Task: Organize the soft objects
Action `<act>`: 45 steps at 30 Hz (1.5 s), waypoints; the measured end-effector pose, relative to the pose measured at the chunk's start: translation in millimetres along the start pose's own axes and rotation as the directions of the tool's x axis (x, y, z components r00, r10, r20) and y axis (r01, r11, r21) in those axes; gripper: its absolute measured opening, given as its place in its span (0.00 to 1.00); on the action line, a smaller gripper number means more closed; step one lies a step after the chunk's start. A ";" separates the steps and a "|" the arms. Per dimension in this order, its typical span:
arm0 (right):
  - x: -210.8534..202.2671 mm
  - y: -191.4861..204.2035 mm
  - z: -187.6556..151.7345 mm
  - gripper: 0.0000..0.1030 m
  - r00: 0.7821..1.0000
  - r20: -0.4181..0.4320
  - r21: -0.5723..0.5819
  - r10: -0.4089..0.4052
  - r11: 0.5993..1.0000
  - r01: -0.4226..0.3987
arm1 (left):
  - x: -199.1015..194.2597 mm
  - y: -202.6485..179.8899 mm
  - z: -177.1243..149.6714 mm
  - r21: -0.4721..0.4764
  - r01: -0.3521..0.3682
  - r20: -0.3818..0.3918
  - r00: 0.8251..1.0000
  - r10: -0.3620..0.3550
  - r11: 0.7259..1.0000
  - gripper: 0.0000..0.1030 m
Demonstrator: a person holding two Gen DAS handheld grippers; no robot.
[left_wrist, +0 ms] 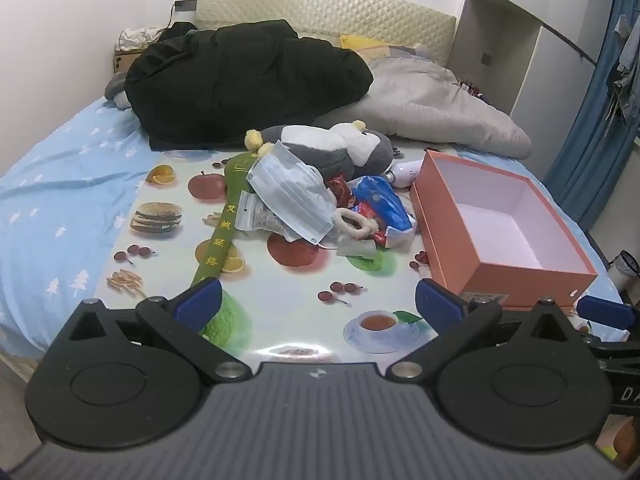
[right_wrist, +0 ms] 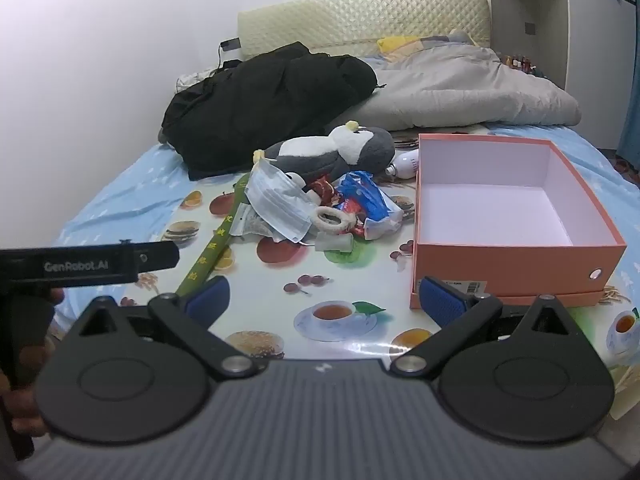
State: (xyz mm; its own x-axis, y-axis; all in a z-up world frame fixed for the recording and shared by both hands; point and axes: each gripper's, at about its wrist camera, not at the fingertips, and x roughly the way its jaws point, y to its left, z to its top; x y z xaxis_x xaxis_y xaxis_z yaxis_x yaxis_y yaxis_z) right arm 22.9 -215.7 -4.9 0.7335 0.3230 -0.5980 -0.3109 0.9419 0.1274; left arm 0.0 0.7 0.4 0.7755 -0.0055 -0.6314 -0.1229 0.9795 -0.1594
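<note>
Both tongs stand wide apart and hold nothing: the left tongs (left_wrist: 318,300) and the right tongs (right_wrist: 326,298) hang above the near edge of a food-print mat (left_wrist: 280,292) spread on the bed (left_wrist: 60,184).

The soft objects lie heaped at the middle of the mat, far of both tongs. A grey-and-white penguin plush (right_wrist: 336,150) lies on its side at the far end of the heap. A light-blue face mask (left_wrist: 290,192) rests on top, just near of the plush. A cream fluffy ring (left_wrist: 354,222) lies right of the mask, touching a blue plastic bag (left_wrist: 384,204). A long green fabric stick with yellow characters (left_wrist: 222,232) runs from the heap toward the left tongs.

An open pink box (right_wrist: 516,256), white inside, sits at the right of the mat, just beside the heap. A black coat (left_wrist: 240,76) and a grey duvet (left_wrist: 432,108) lie at the far end of the bed.
</note>
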 end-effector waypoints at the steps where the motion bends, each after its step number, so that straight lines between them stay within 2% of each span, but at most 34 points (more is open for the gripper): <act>1: 1.4 0.2 1.1 1.00 1.000 0.000 -0.002 0.001 1.000 -0.001 | -0.3 0.2 -0.1 0.000 0.002 0.002 1.000 -0.002 1.000 1.00; 11: 3.0 -8.2 1.7 1.00 1.000 0.009 0.026 -0.004 1.000 0.004 | 4.5 0.2 4.8 0.013 -0.005 -0.023 1.000 0.006 1.000 1.00; 15: 3.7 -10.6 -3.7 1.00 1.000 0.020 0.047 -0.019 0.999 0.018 | 4.3 -3.6 -3.8 0.024 -0.021 -0.005 1.000 0.021 0.999 1.00; 36: 7.1 -5.9 -8.8 1.00 1.000 -0.001 0.050 -0.001 0.999 0.001 | 4.6 -3.0 -9.5 0.012 -0.002 -0.010 1.000 0.002 1.000 1.00; 45: 3.7 -4.8 -7.4 1.00 1.000 0.014 0.054 -0.021 0.998 0.020 | 6.3 -4.1 -6.9 0.002 0.003 -0.029 1.000 -0.003 1.000 1.00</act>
State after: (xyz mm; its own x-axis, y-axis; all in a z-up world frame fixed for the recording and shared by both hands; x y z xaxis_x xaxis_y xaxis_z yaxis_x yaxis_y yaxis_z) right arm 22.6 -219.6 -13.5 0.7483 0.3045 -0.5893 -0.2632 0.9518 0.1576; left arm 1.1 -4.8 -8.2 0.7577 -0.0140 -0.6524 -0.1196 0.9799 -0.1599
